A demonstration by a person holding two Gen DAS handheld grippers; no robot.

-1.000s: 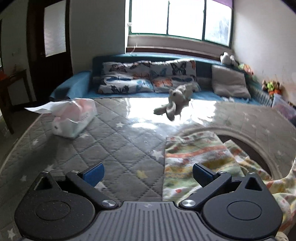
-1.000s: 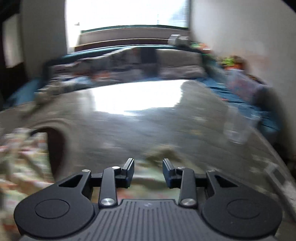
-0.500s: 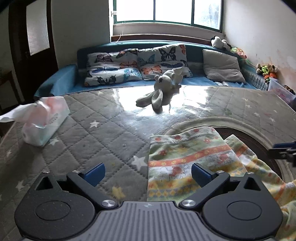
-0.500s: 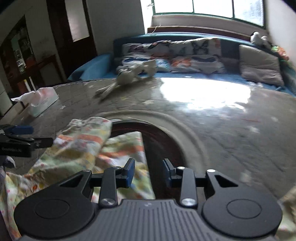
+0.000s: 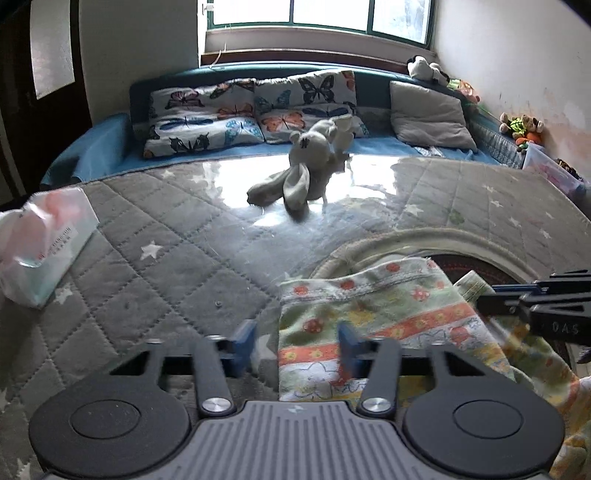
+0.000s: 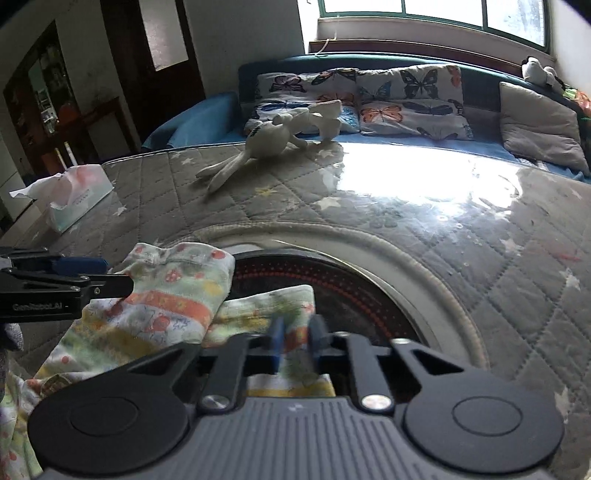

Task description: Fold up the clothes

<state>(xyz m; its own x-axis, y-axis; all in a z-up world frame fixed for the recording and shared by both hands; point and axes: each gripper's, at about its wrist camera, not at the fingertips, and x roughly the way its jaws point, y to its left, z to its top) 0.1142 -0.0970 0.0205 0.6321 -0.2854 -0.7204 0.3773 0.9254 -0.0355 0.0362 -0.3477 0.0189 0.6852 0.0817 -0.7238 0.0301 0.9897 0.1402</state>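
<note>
A tissue pack (image 5: 40,243) with a tissue poking out lies near the quilted mat's (image 5: 177,266) left edge. A plush rabbit (image 5: 306,162) lies toward the far edge. The patterned garment (image 5: 373,325) lies at the near edge; the left gripper (image 5: 295,341) is closing over its corner, the right gripper (image 6: 295,341) closing on another fold.

Both wrist cameras look low across the bed (image 5: 184,258) toward the window (image 5: 332,14). Both views share the garment (image 5: 369,314) and toy (image 6: 273,136).

Plush rabbit (image 5: 306,166), tissue pack (image 5: 40,243) on quilted mat (image 5: 166,258).

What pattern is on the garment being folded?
Pastel horizontal stripes with small red prints and an orange band on the garment; clearest in the left wrist view.
</note>
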